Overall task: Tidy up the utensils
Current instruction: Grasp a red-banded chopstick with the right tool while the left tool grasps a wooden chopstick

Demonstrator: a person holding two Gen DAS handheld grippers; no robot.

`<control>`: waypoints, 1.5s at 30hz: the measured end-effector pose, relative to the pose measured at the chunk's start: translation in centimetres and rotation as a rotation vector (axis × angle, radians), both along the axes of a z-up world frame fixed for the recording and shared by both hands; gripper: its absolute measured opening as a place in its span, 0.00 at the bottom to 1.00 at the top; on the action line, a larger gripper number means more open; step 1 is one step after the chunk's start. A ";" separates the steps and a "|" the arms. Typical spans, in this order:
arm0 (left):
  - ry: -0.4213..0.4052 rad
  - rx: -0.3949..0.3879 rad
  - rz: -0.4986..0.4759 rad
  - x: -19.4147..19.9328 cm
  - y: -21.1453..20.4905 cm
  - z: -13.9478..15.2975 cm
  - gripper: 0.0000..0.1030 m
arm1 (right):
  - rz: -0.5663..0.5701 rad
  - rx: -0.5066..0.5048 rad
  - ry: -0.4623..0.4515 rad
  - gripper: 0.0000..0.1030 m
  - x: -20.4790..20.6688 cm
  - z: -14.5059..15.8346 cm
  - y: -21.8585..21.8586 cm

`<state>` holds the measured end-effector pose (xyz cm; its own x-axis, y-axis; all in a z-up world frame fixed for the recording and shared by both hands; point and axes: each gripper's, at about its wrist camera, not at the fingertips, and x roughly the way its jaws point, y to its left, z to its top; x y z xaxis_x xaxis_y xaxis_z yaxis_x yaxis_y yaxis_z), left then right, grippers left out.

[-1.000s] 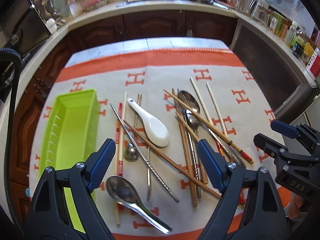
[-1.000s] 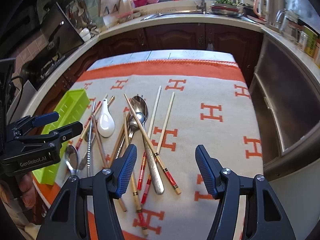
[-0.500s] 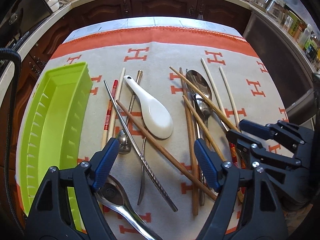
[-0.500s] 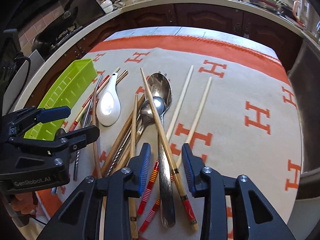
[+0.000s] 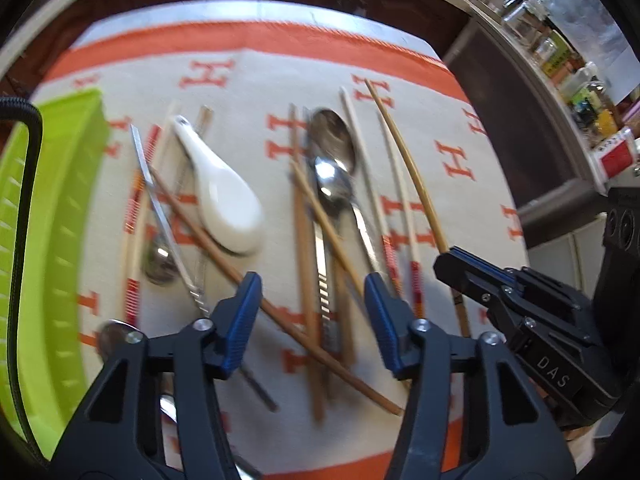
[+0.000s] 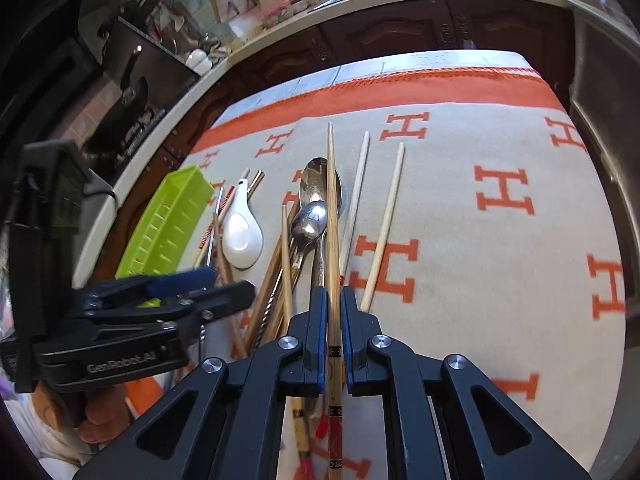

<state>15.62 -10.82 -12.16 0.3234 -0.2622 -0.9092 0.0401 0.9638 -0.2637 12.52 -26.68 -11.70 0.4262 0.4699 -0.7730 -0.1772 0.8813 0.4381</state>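
Across the middle of the orange-bordered cloth (image 6: 500, 152) lies a crossed heap of chopsticks and spoons. Over it the right gripper (image 6: 333, 312) has just been closing and now pinches a bamboo chopstick (image 6: 331, 208), which runs over two steel spoons (image 6: 316, 200). Two pale chopsticks (image 6: 386, 220) lie just beside it. At the cloth's left edge sits the green tray (image 6: 168, 224), with a white ceramic spoon (image 5: 224, 188) between it and the heap. The left gripper (image 5: 312, 316), half-open, has been closing above brown chopsticks (image 5: 304, 240), clamping nothing.
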 end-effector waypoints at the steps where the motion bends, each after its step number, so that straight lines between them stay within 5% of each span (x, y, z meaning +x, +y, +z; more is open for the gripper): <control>1: 0.029 -0.037 -0.010 0.1 -0.3 -0.3 0.42 | -0.011 0.014 0.005 0.07 -0.4 0.1 -0.5; 15: 0.127 -0.097 0.031 0.2 -1.4 -1.4 0.21 | -0.132 0.105 0.040 0.06 -4.2 -0.2 -4.1; 23: 0.087 -0.082 0.019 -0.2 -2.0 0.8 0.20 | -0.133 0.105 0.032 0.07 -5.1 -0.1 -4.5; 36: 0.167 -0.028 0.021 0.6 -3.6 -1.8 0.17 | -0.161 0.113 0.027 0.06 -5.4 0.1 -5.4; 43: 0.085 0.049 0.019 0.2 -4.2 -1.6 0.17 | -0.155 0.111 0.023 0.06 -5.5 0.2 -5.1; 45: 0.063 0.072 0.015 0.0 -4.4 -1.5 0.09 | -0.155 0.115 0.023 0.06 -5.6 0.3 -5.0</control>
<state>15.60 -15.19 -13.67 0.2688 -0.1910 -0.9441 0.0112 0.9807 -0.1952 6.93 -31.63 -11.37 0.4831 0.4856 -0.7286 -0.0320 0.8414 0.5395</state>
